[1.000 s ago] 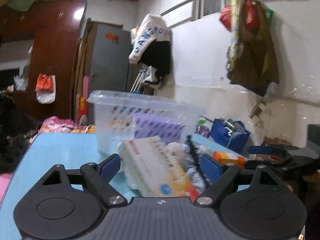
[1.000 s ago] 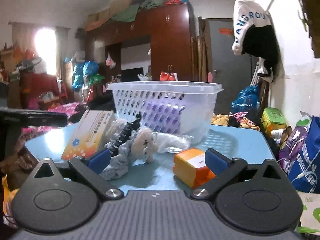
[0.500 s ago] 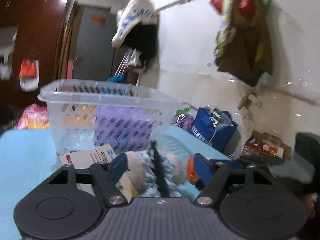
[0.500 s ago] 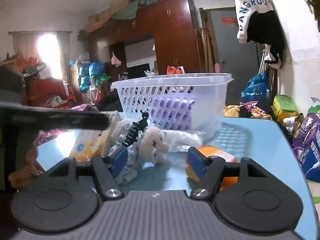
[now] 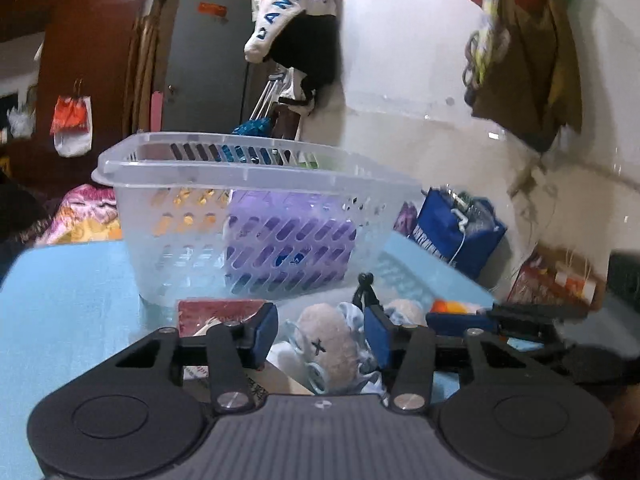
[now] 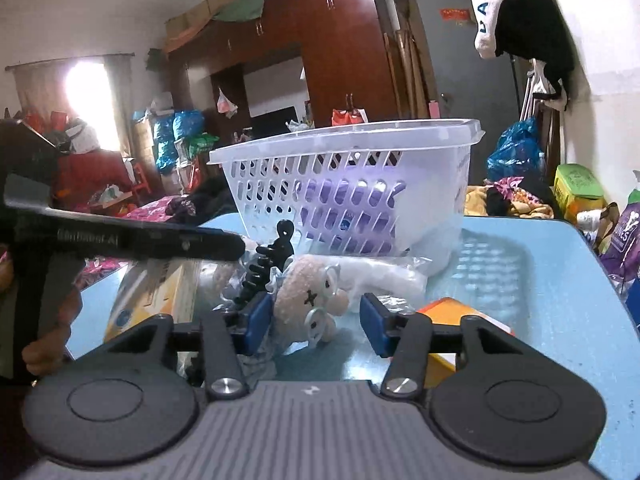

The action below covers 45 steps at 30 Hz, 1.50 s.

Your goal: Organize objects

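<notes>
You are straddling beige stuffed toy (image 5: pixel 329 342) with left gripper (image 5: pixel 320 334), jaws apart; right gripper (image 6: pixel 310 322) also apart. Black claw clip (image 6: pixel 266 266) touching toy, risking snagging.

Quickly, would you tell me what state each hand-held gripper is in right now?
Left hand-held gripper: open, straddling the plush toy, not clamped.
Right hand-held gripper: open, holding nothing.

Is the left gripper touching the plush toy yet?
Cannot tell. In the left wrist view the left gripper has its jaws open around the plush toy, but blur hides whether either pad meets it.
</notes>
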Each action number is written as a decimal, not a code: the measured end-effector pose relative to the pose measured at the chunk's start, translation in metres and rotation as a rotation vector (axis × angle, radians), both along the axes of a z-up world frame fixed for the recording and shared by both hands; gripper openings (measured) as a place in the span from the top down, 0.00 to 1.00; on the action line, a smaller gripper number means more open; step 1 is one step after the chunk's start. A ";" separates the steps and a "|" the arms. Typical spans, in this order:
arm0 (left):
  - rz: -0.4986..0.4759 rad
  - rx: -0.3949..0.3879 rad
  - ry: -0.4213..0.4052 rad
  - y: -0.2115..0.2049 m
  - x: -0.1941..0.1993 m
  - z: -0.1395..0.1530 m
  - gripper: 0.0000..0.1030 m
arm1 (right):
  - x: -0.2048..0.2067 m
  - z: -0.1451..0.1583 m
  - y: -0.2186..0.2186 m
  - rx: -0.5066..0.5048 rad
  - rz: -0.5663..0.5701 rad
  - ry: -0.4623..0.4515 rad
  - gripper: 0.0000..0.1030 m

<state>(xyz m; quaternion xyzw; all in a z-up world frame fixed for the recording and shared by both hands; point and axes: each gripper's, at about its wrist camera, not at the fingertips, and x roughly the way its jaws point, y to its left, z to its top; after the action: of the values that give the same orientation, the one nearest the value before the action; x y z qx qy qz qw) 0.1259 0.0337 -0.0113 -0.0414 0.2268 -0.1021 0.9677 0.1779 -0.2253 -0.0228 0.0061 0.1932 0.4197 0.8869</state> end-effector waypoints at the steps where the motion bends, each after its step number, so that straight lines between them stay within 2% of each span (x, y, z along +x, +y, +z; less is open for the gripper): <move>1: 0.004 0.005 0.001 -0.001 0.001 0.000 0.49 | 0.000 0.000 0.001 0.000 0.004 0.003 0.54; 4: -0.013 0.013 0.023 -0.006 0.007 -0.001 0.49 | 0.003 0.003 0.004 -0.007 0.017 0.016 0.57; 7: -0.020 0.069 0.031 -0.014 0.008 -0.001 0.48 | 0.004 0.005 0.004 -0.014 0.022 0.025 0.57; 16: -0.015 0.116 0.025 -0.027 0.010 -0.005 0.50 | 0.003 0.006 0.010 -0.059 0.013 0.025 0.58; 17: -0.011 0.118 0.023 -0.028 0.009 -0.005 0.54 | 0.001 0.007 0.011 -0.067 0.011 0.007 0.60; 18: -0.013 0.107 0.025 -0.027 0.009 -0.005 0.64 | -0.001 0.008 0.013 -0.073 0.019 -0.008 0.73; 21: -0.017 0.050 0.022 -0.019 0.008 -0.005 0.71 | -0.009 0.009 0.013 -0.099 -0.001 -0.058 0.73; 24: -0.030 0.017 0.007 -0.014 0.005 -0.005 0.72 | -0.008 0.012 0.009 -0.074 0.004 -0.054 0.73; 32: -0.046 -0.007 -0.075 -0.013 -0.011 0.009 0.74 | -0.016 0.029 0.004 -0.048 0.005 -0.106 0.73; 36: -0.051 -0.029 -0.145 -0.009 -0.023 0.023 0.74 | -0.023 0.045 0.003 -0.027 0.008 -0.152 0.73; 45: -0.030 0.003 -0.293 -0.011 -0.030 0.081 0.74 | -0.021 0.106 0.015 -0.011 0.012 -0.279 0.73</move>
<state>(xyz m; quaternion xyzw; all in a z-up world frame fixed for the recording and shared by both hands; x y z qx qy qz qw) 0.0959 0.0229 0.0695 -0.0210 0.0836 -0.1210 0.9889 0.1571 -0.2106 0.0835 -0.0581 0.0703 0.4205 0.9027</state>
